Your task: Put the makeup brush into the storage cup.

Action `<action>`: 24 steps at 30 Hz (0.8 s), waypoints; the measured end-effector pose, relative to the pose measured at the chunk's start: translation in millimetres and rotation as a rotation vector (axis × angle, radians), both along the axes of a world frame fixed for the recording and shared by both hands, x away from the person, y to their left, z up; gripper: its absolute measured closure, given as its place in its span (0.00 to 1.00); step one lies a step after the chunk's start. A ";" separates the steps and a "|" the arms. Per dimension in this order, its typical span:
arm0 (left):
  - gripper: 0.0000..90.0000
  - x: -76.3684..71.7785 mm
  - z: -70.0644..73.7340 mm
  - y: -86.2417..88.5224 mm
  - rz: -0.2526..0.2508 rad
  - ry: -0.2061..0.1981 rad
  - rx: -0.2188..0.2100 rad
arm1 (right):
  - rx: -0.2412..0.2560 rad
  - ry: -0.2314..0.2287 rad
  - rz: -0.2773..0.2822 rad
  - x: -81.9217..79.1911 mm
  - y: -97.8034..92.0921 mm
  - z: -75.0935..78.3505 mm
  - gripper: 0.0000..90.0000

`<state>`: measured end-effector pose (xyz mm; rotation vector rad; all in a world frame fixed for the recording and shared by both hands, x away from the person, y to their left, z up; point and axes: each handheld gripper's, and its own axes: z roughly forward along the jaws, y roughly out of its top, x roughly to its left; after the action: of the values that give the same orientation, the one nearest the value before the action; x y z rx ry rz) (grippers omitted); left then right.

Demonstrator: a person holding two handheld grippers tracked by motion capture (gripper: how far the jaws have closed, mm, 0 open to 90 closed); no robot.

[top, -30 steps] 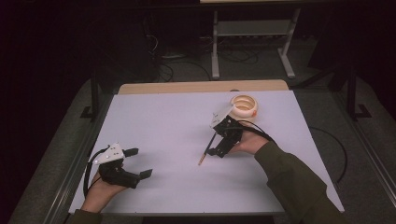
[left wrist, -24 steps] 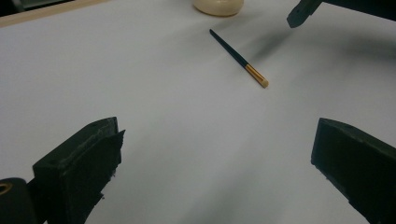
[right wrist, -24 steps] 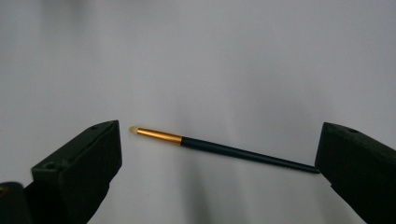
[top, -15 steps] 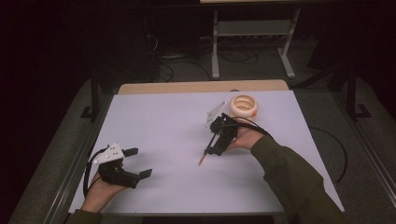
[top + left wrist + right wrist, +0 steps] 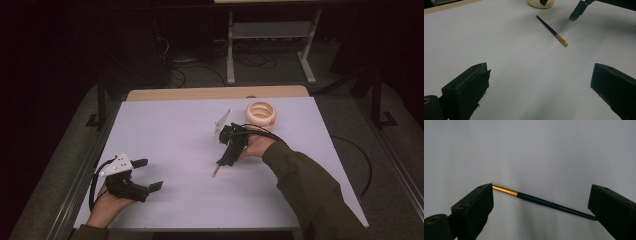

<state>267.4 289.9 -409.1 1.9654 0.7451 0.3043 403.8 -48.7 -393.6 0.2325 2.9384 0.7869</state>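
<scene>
A thin brush (image 5: 217, 170) with a dark handle, gold ferrule and pale tip lies flat on the white table (image 5: 170, 130). My right gripper (image 5: 227, 159) hovers just over it, open, jaws straddling the handle without touching it. In the right gripper view the brush (image 5: 544, 201) runs across between the two jaws of the right gripper (image 5: 542, 190). My left gripper (image 5: 148, 174) rests at the table's near left, open, holding nothing. From the left gripper (image 5: 540, 77) the brush (image 5: 551, 30) shows farther off, with a jaw of the right gripper (image 5: 576, 11) beyond it.
A cream round bowl (image 5: 261, 113) stands behind the right hand near the table's far right; its base shows in the left gripper view as the bowl (image 5: 541, 3). A wooden strip (image 5: 215, 93) edges the table's far side. A metal stand (image 5: 270, 35) and cables lie on the floor beyond.
The right hand and its gripper have shifted slightly to the left over the brush. The brush and the left gripper stay where they were.
</scene>
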 end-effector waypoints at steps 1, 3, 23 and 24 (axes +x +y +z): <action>0.01 0.1 0.2 0.0 -0.002 -0.002 0.002 | -0.006 0.003 0.003 0.1 0.9 -0.3 0.07; 0.01 0.2 -0.2 -0.6 -0.002 -0.005 -0.002 | -0.027 0.002 0.013 0.4 2.5 -0.9 0.10; 0.01 -0.1 -0.2 -1.1 -0.002 -0.001 -0.001 | -0.160 0.057 0.060 5.0 14.2 -12.1 0.21; 0.01 -0.1 -0.2 -1.2 -0.002 -0.001 0.000 | -0.162 0.059 0.060 4.8 14.8 -12.4 0.22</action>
<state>267.2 288.7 -409.3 1.9659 0.7425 0.3041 408.6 -33.9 -406.0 0.1588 3.0569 0.5530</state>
